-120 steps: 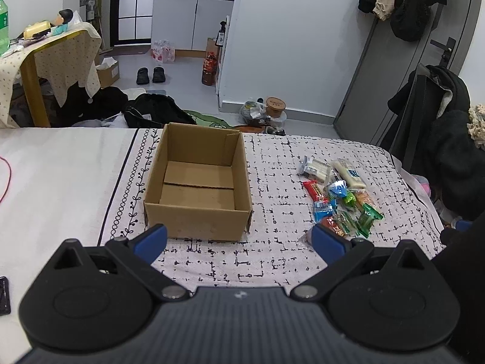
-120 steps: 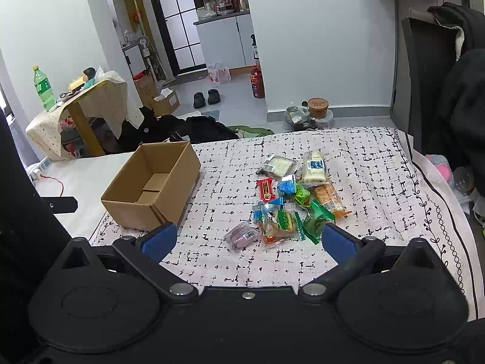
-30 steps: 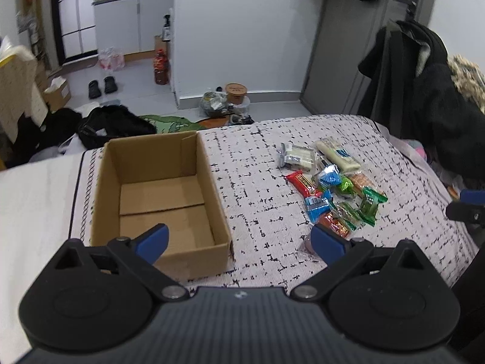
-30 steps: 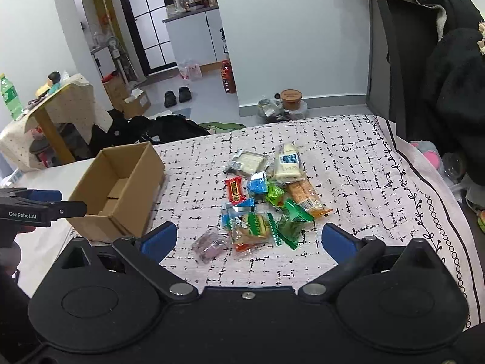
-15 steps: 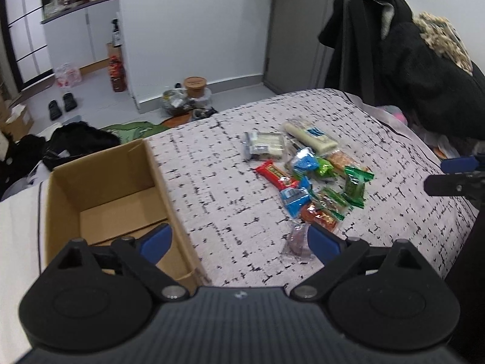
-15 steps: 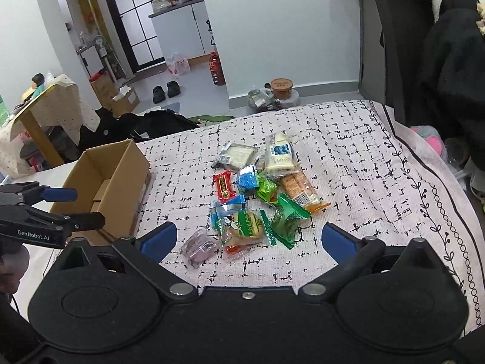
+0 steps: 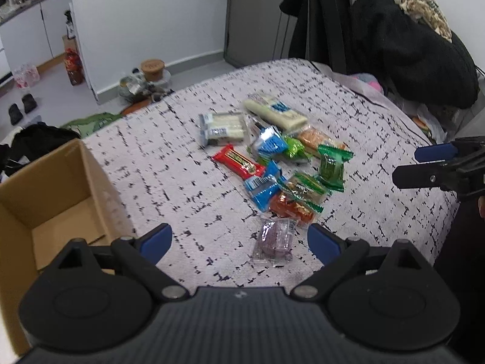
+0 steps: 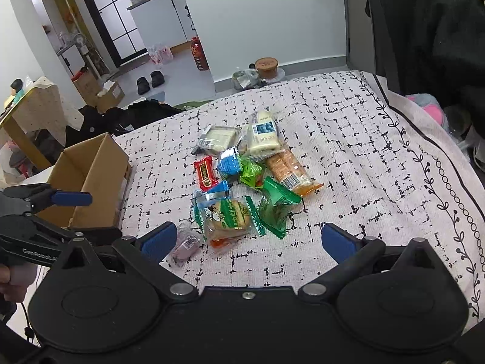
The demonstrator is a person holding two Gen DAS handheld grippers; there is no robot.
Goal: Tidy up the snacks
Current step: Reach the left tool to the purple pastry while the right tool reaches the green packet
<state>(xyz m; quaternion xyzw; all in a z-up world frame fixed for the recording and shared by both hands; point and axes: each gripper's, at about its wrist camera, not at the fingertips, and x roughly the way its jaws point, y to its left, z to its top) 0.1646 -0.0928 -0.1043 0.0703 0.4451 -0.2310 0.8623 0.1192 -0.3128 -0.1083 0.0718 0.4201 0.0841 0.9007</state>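
Observation:
A pile of wrapped snacks (image 7: 282, 157) lies on the patterned bedspread, also in the right wrist view (image 8: 245, 182). A purple packet (image 7: 275, 239) is nearest, and a red bar (image 7: 238, 161) lies at the pile's left. An open, empty cardboard box (image 7: 51, 194) stands left of the pile, also in the right wrist view (image 8: 91, 176). My left gripper (image 7: 239, 242) is open and empty, above the bedspread just before the purple packet. My right gripper (image 8: 248, 239) is open and empty, near the front of the pile.
The bedspread (image 8: 379, 163) ends at a dark border on the right. Dark coats (image 7: 394, 30) hang on a chair beyond it. Bags, shoes and a bottle (image 8: 200, 53) sit on the floor past the far edge.
My left gripper has swung right, from facing the box to facing the snack pile, and closer to the purple packet. My right gripper has moved closer to the pile.

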